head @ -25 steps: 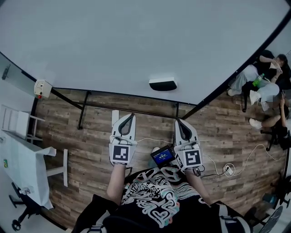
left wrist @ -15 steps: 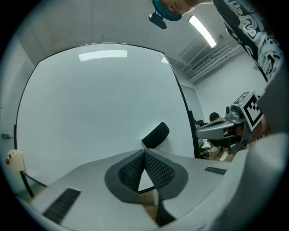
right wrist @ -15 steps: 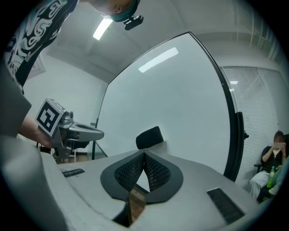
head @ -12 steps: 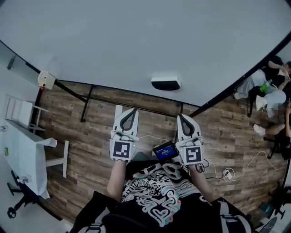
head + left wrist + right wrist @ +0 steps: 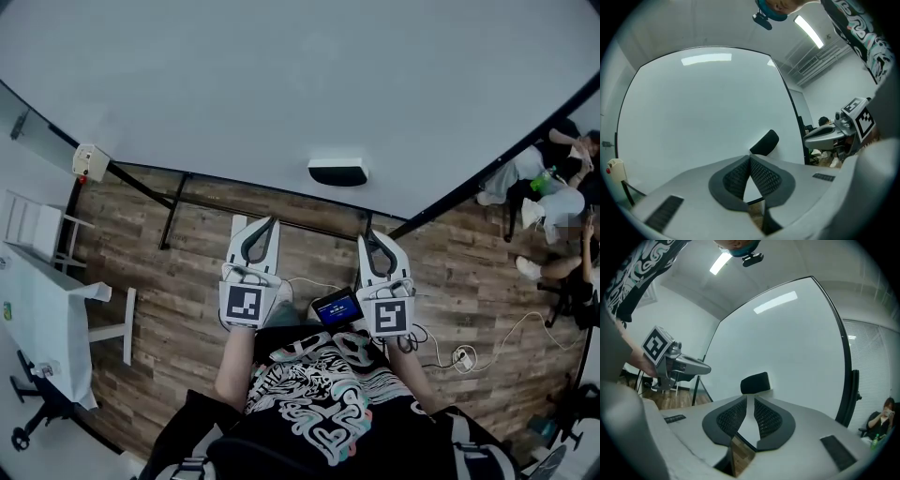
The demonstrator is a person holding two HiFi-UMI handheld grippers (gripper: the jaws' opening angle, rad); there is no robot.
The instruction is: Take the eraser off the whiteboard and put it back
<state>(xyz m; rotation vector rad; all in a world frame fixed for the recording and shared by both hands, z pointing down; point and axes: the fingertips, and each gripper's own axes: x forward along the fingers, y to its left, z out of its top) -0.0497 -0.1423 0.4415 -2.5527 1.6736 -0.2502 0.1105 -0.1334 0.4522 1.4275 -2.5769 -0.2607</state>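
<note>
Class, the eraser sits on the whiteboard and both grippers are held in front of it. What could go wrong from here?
The left gripper is shut; reaching that way could knock the eraser off the whiteboard onto the wooden floor. A loose cable lies on that floor beside the person, a possible trip when stepping forward.

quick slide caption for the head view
Both empty, the left gripper and right gripper point side by side toward the black eraser stuck low on the whiteboard.
</note>
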